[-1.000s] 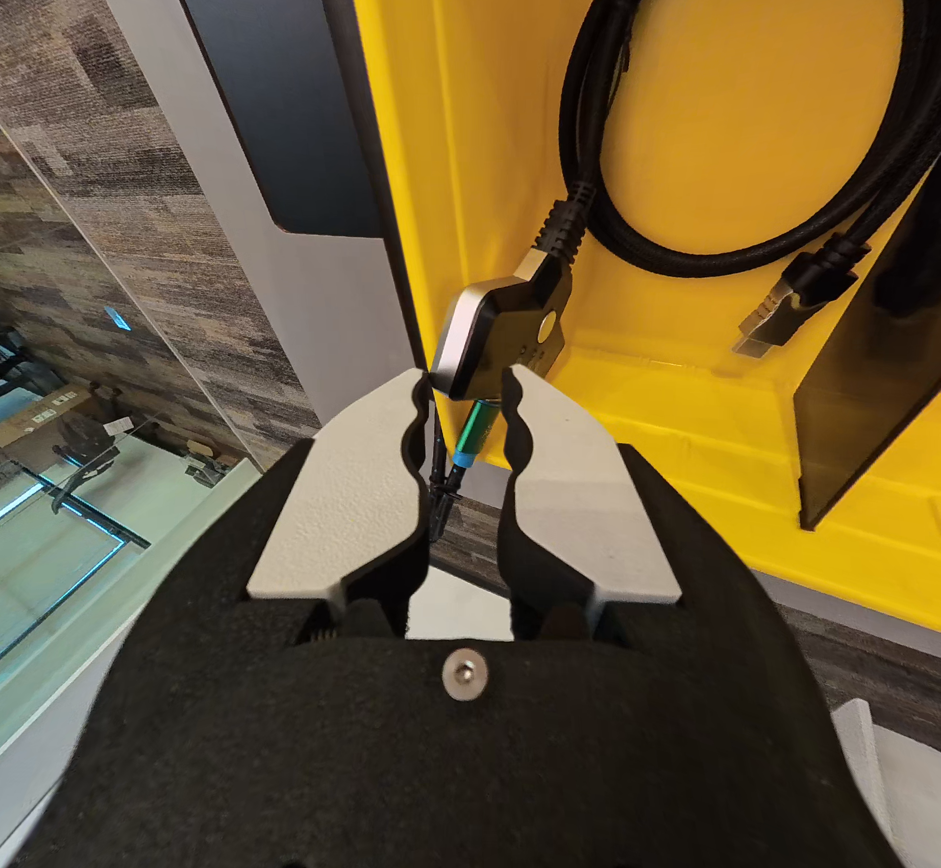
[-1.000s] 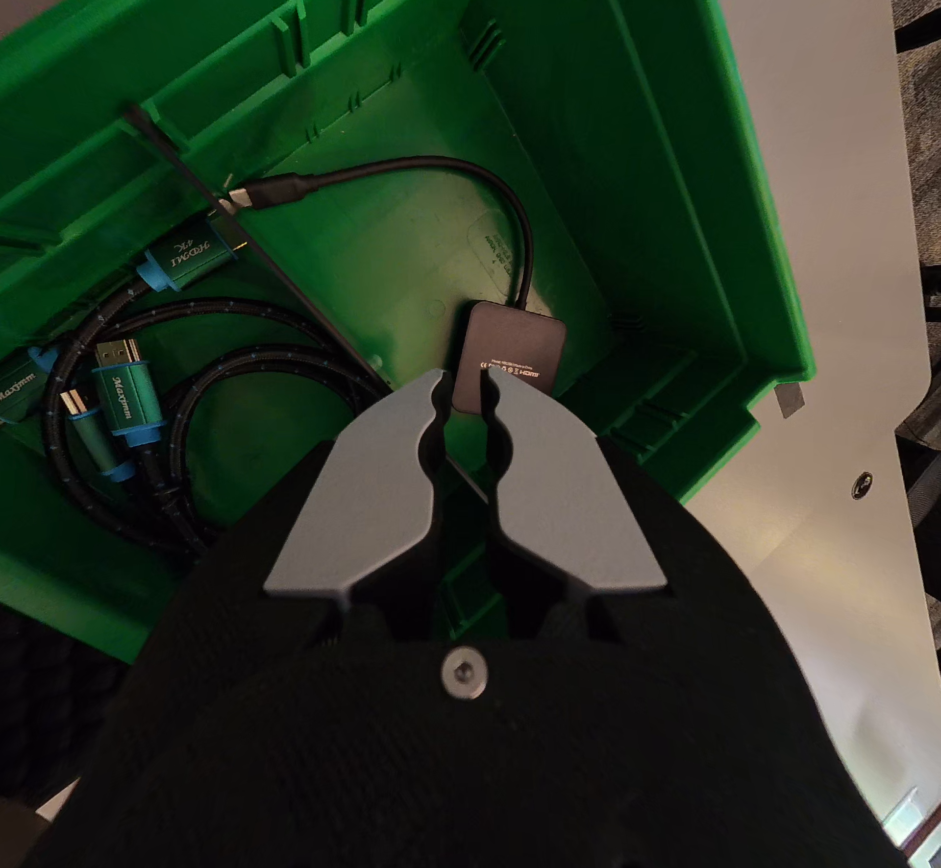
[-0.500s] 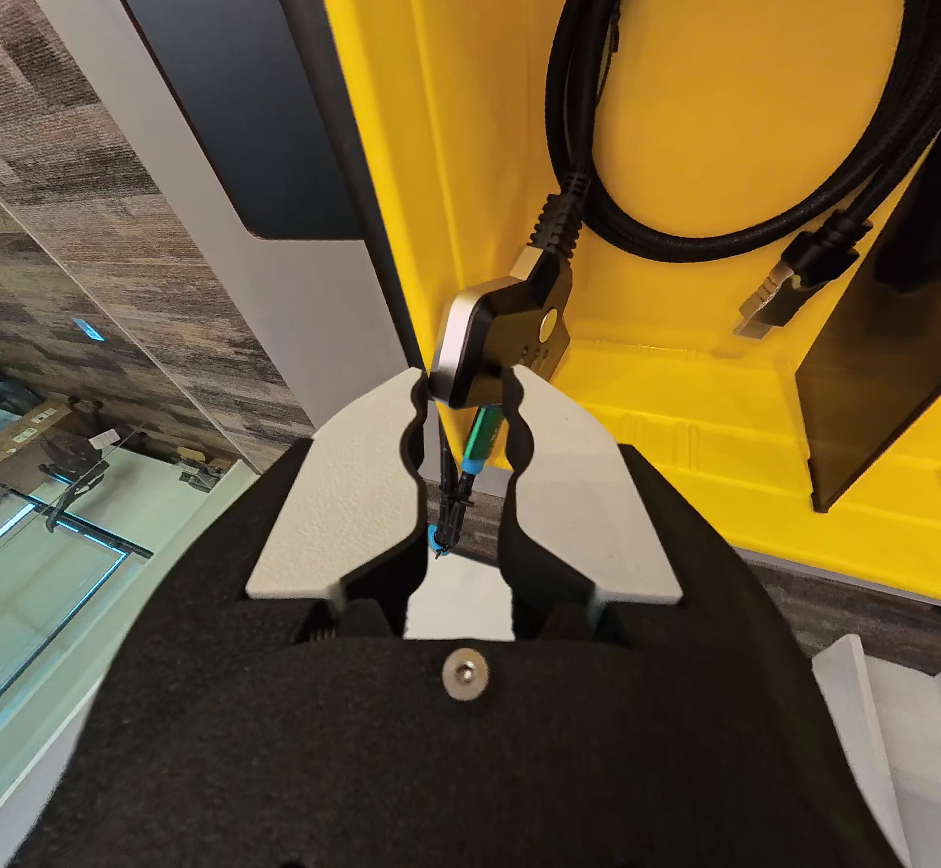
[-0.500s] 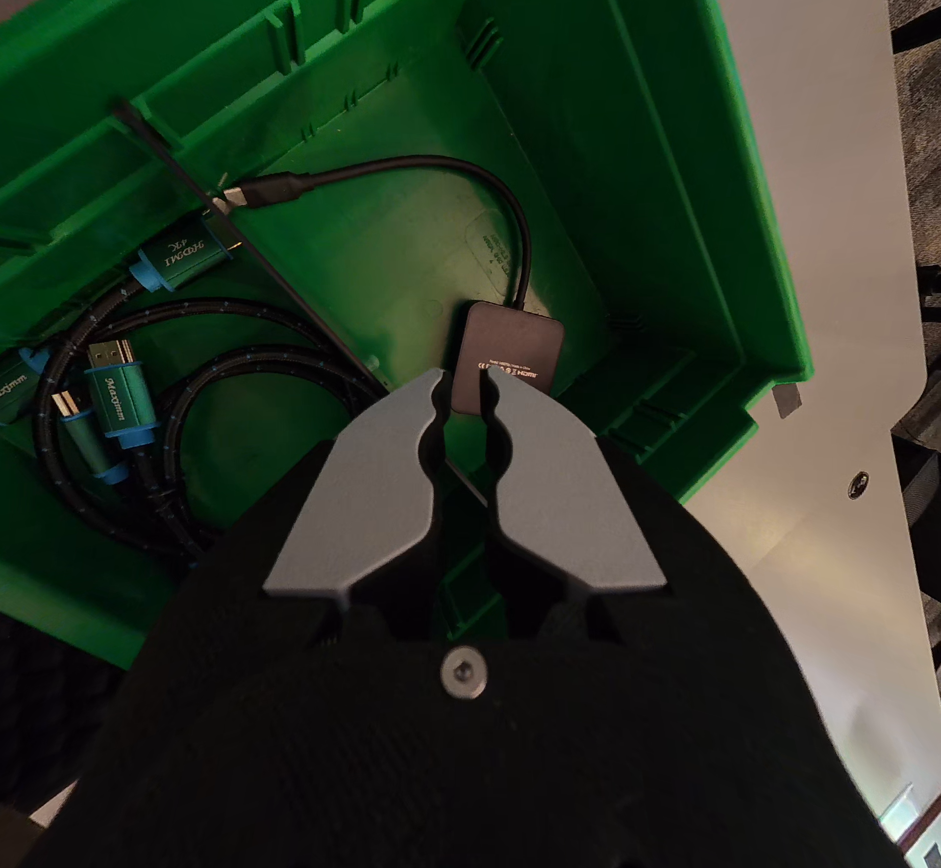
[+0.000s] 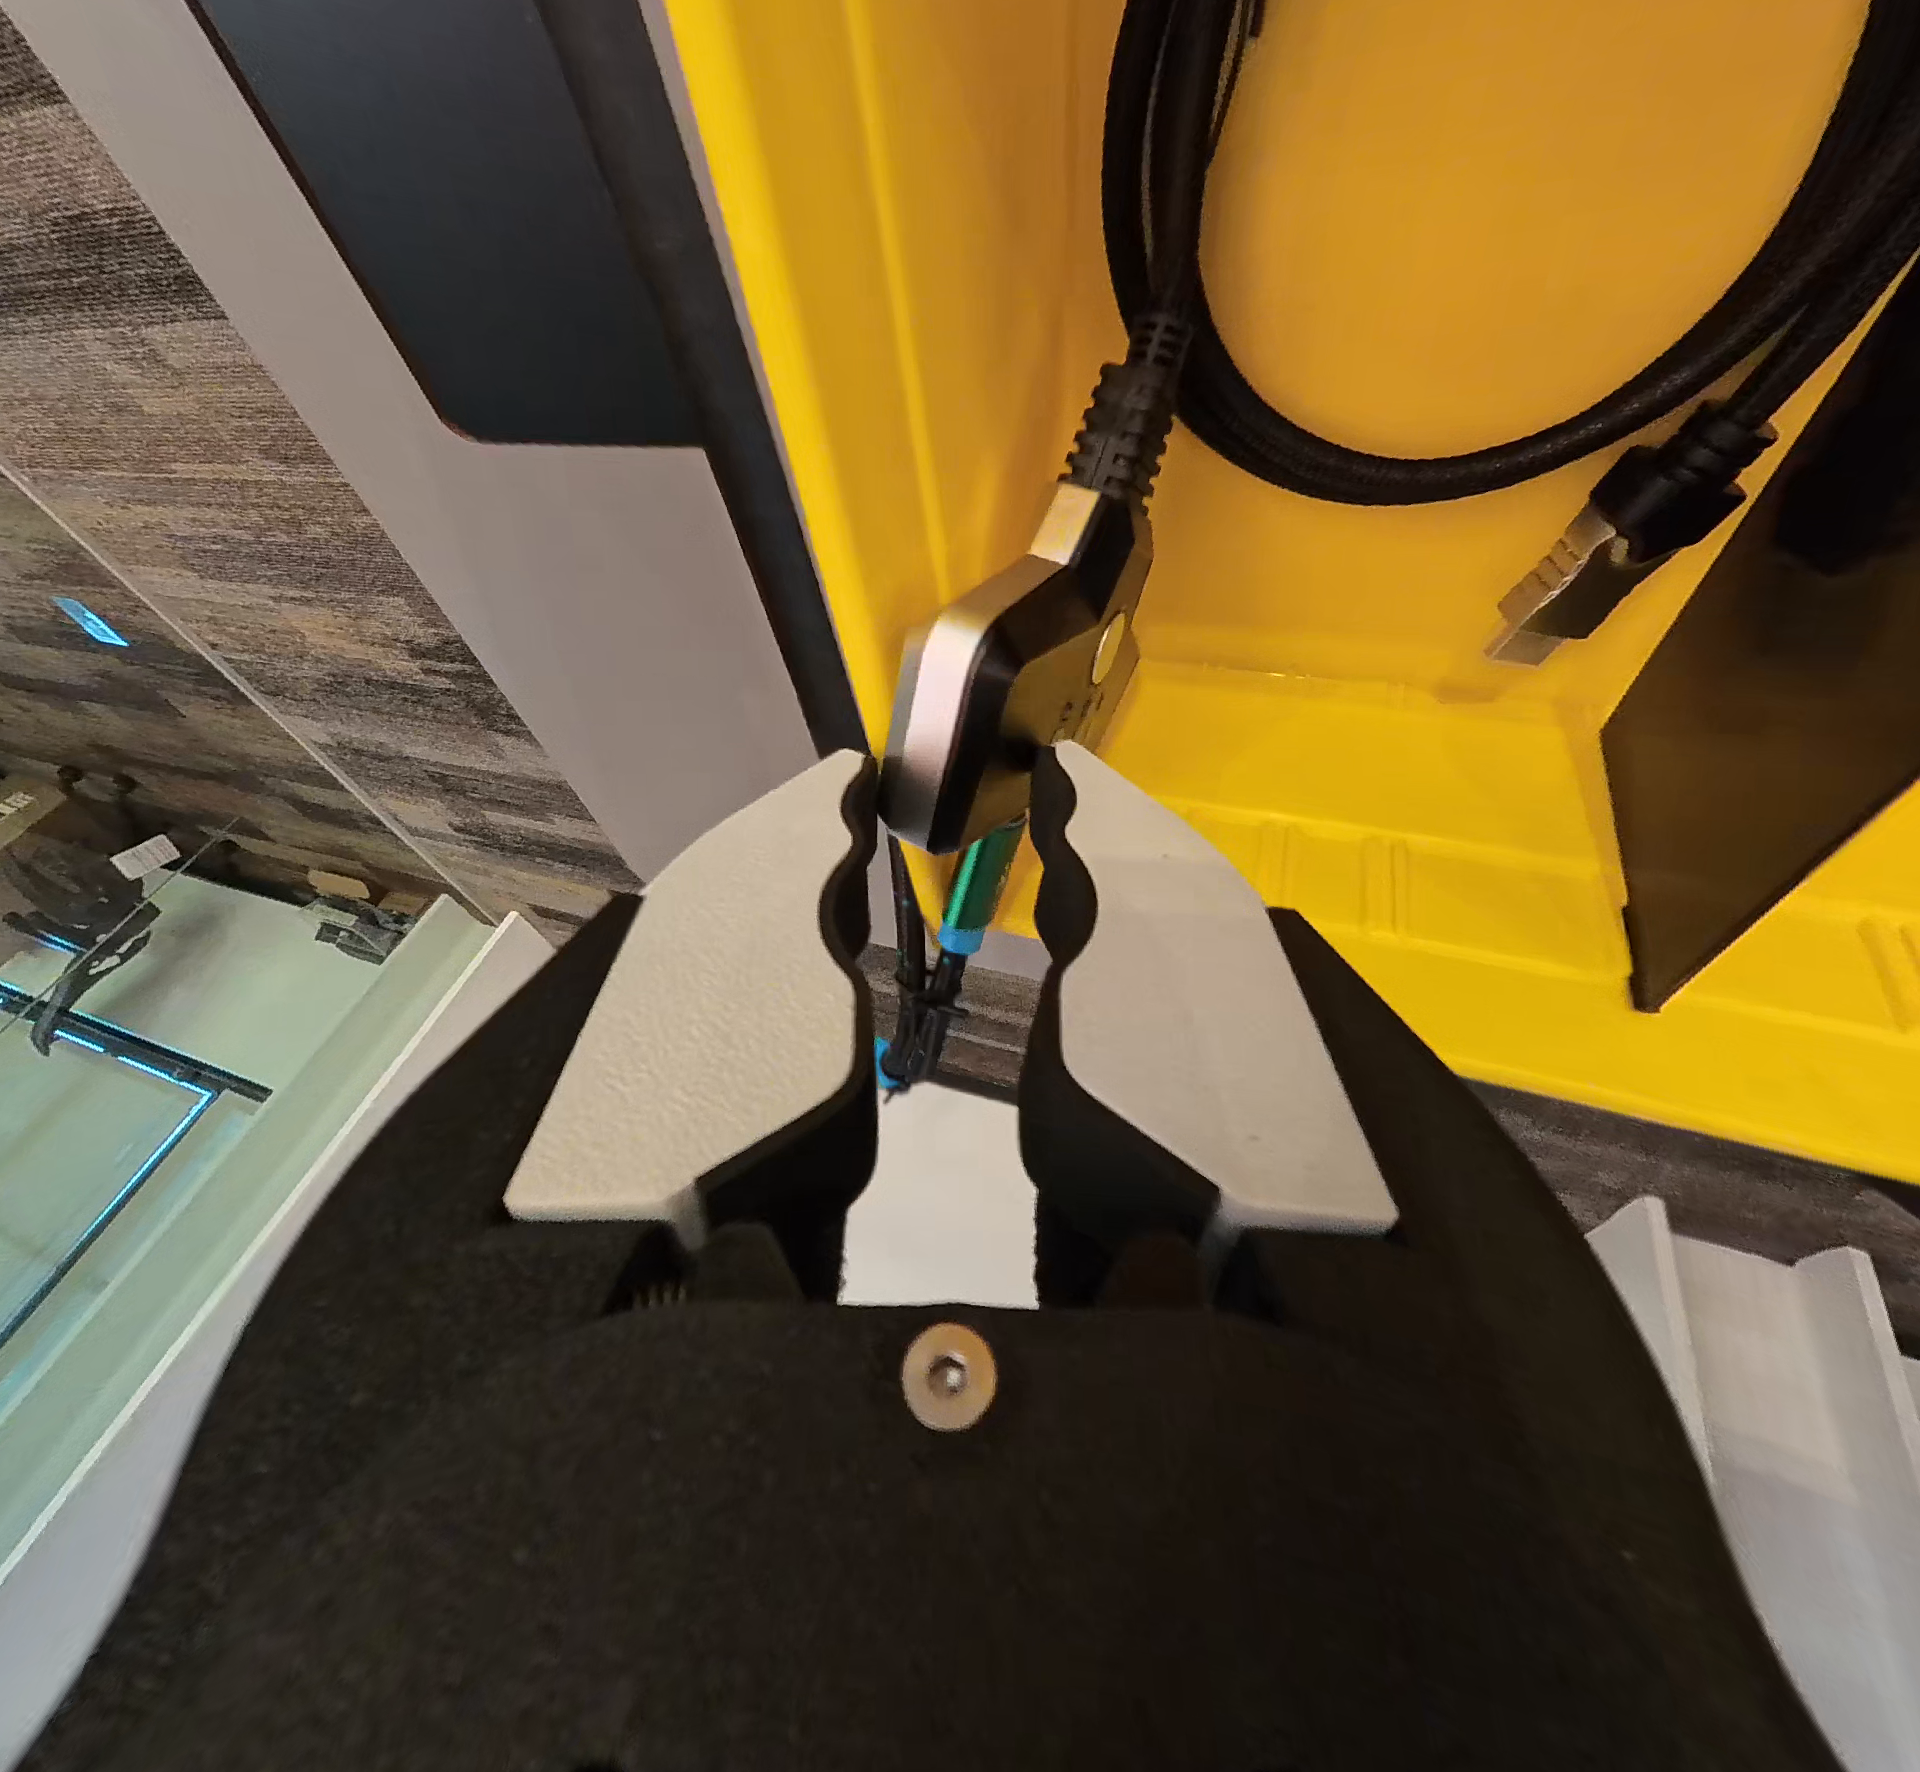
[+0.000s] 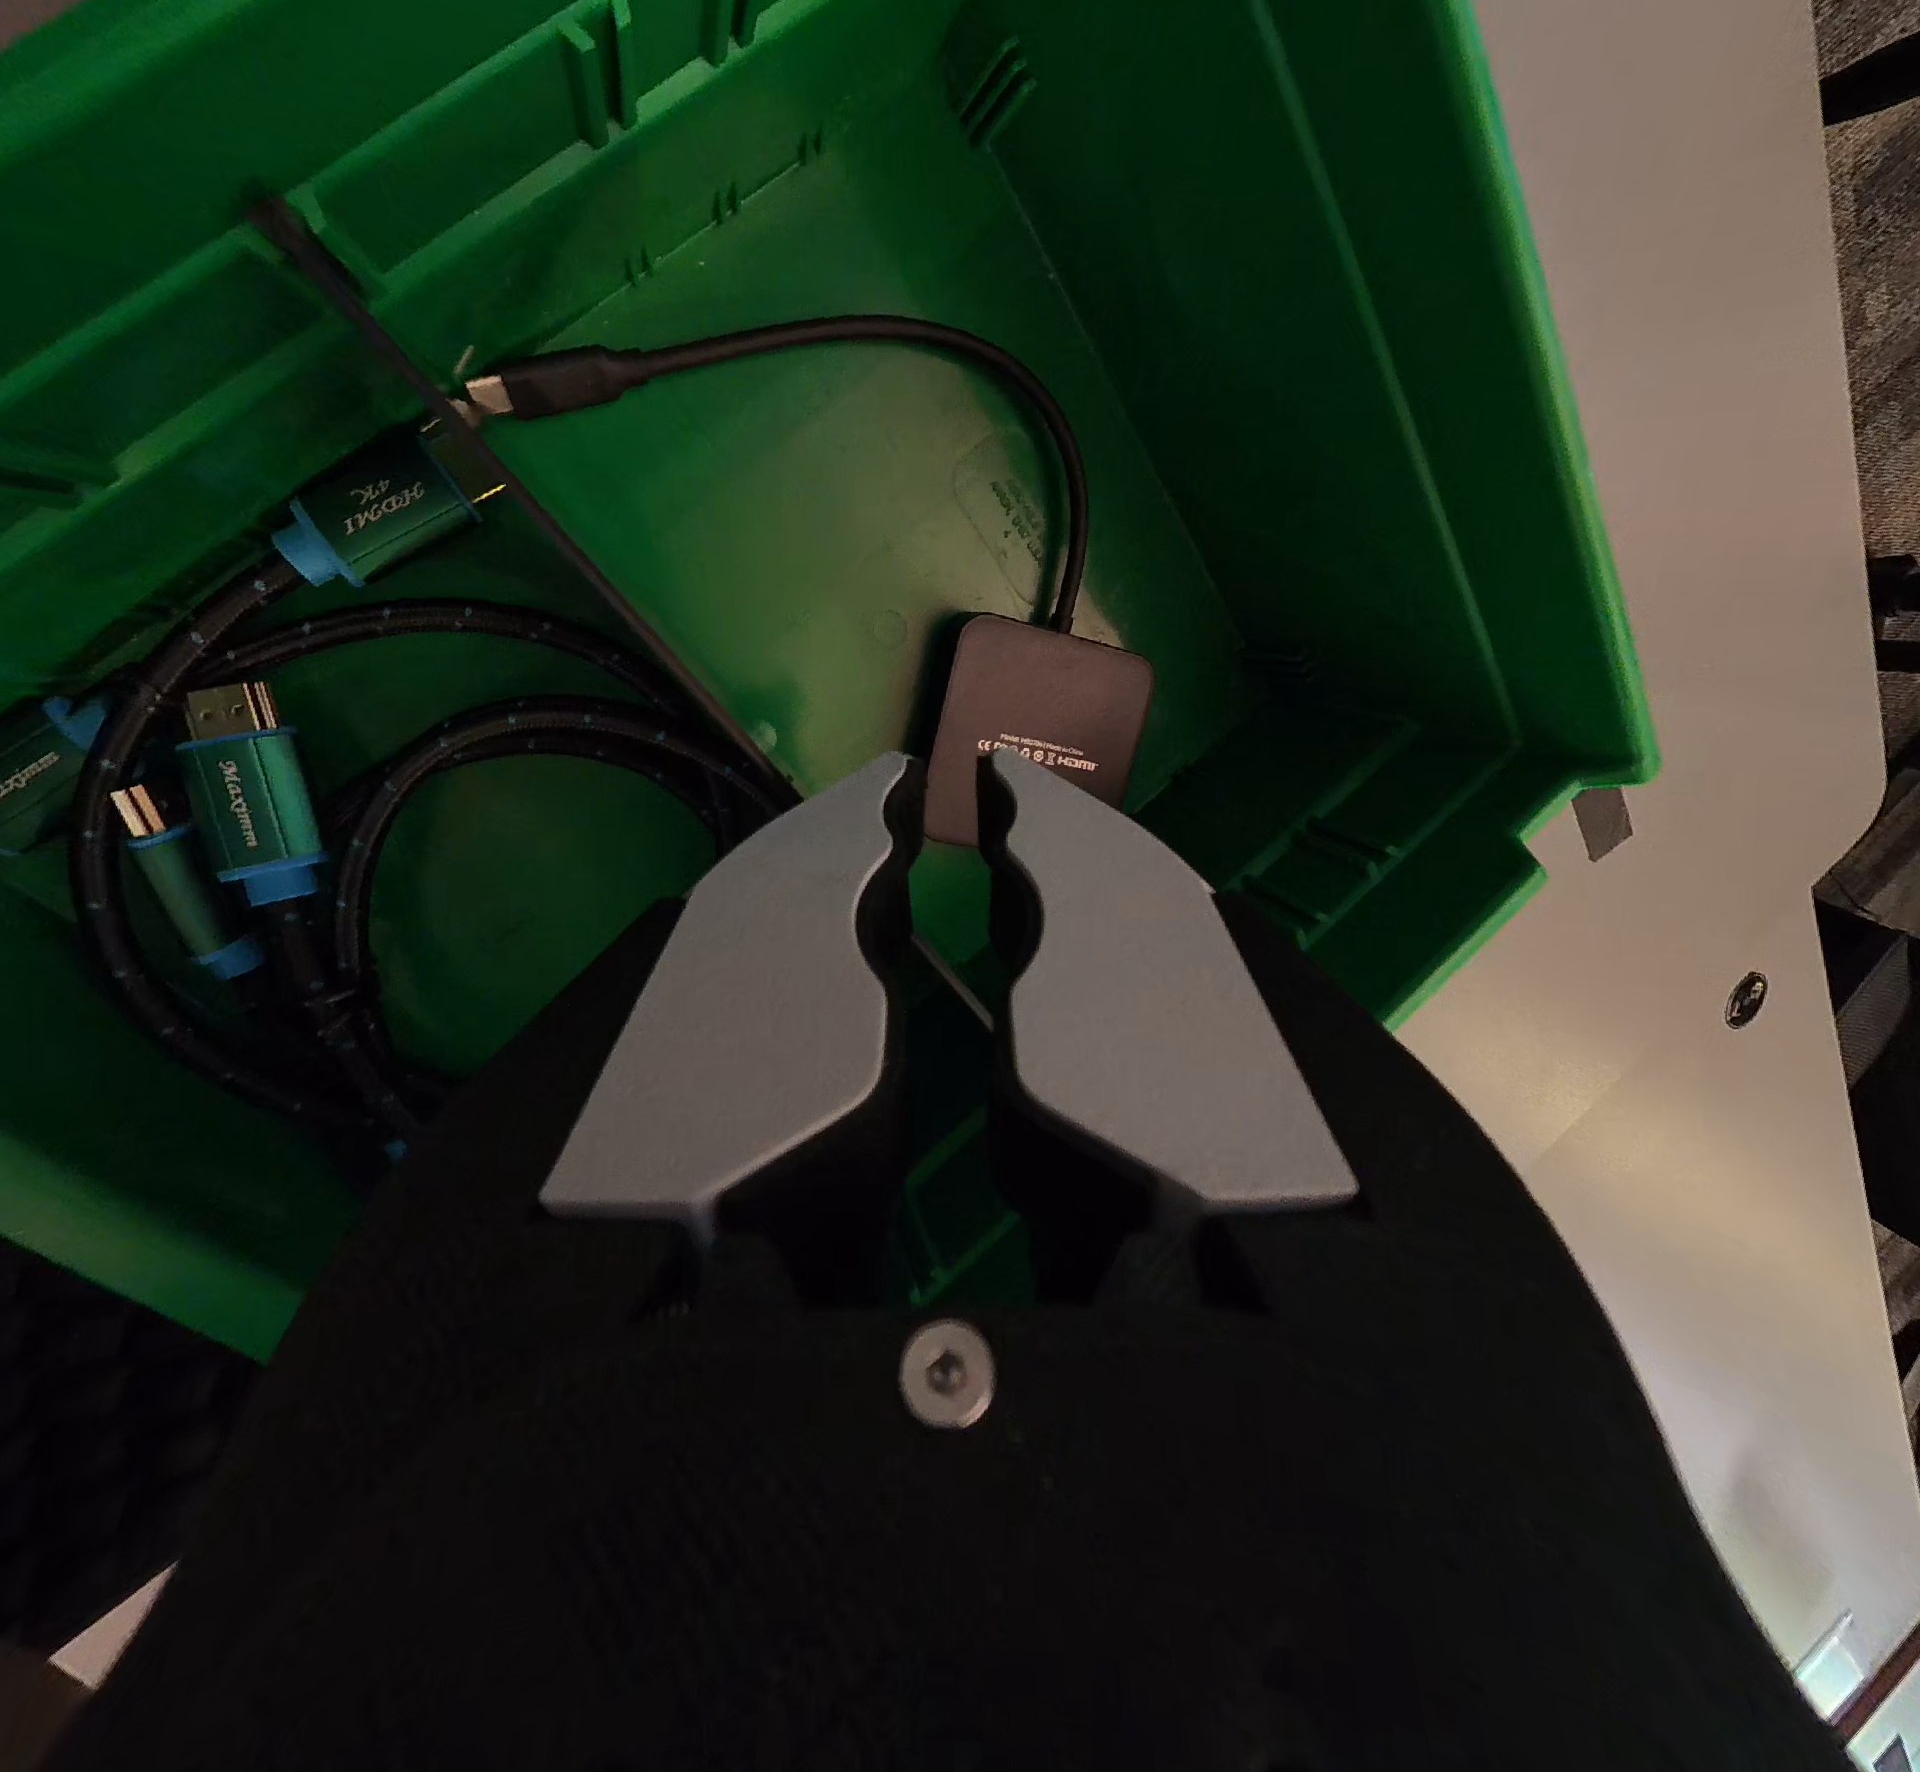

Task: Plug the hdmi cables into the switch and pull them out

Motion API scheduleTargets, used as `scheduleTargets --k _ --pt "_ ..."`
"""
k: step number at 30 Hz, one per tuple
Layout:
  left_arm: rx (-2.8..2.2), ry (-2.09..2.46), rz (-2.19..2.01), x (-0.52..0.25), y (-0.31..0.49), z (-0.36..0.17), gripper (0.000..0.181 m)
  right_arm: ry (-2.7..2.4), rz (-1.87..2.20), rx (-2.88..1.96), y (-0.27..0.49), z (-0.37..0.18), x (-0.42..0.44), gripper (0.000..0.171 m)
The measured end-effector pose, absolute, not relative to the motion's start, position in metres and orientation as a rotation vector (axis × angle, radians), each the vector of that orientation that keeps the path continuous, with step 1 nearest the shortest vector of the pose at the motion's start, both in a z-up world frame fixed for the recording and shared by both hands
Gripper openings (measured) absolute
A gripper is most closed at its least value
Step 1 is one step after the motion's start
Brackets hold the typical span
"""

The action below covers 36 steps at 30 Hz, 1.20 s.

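Yellow bin, black braided cable, green bin, green plugs with blue collars.

switch: brushed metal rim | cable: braided cloth | yellow bin: smooth plastic

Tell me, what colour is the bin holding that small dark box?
Green. The bin shows best in the right wrist view, box on its floor.

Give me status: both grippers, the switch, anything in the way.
Left gripper shut on the switch, green plug seated underneath. Right gripper narrow gap, empty, over dark adapter in green bin. Nothing blocking.
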<state>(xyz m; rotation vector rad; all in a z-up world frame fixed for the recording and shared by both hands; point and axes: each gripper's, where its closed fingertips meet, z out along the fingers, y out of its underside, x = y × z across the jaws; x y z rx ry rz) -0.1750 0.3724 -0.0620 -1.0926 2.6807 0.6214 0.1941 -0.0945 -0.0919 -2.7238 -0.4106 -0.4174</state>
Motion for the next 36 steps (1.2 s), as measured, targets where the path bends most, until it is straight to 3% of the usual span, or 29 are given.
scheduleTargets --k 17,25,30,36 --pt "-1.096 2.442 0.591 -0.190 0.355 0.030 0.022 -0.418 -0.410 -2.679 -0.093 -0.081 0.190 0.011" --pt "-1.072 2.359 0.660 -0.193 0.326 0.080 0.021 -0.361 -0.554 -2.412 -0.073 -0.023 0.188 0.013" --pt "-1.043 2.347 0.689 -0.196 0.305 0.098 0.020 -0.504 -0.511 -1.852 -0.013 0.063 0.097 0.034" --pt "-1.019 2.329 0.739 -0.207 0.286 0.120 0.020 -0.679 -0.385 -1.715 0.017 0.073 0.002 0.034"
